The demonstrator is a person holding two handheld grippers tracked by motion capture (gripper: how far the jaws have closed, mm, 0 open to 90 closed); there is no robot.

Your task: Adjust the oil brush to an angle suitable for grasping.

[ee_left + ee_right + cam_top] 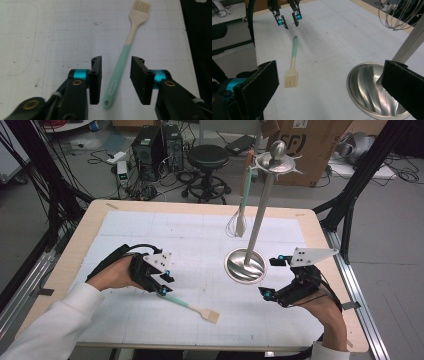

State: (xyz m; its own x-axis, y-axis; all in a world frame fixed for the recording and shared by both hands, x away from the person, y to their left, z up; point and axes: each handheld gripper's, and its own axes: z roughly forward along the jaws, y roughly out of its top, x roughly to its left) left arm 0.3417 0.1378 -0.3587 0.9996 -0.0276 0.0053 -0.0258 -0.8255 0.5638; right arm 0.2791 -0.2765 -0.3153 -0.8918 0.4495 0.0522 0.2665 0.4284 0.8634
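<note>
The mint-green-handled, cream-headed silicone basting brush (122, 62) is left lying flat on the white gridded table (150, 230), its handle end straddled but not yet pinched by the open left tongs (116, 80) for pickup, while the right tongs (332, 92) are held wide open beside the steel utensil stand (245, 265).

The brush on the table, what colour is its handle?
The brush handle is mint green, turning cream toward the bristles; clearest in the left gripper view.

Even, bright overhead light (soft shadows), close foreground parts slightly blurred.
</note>
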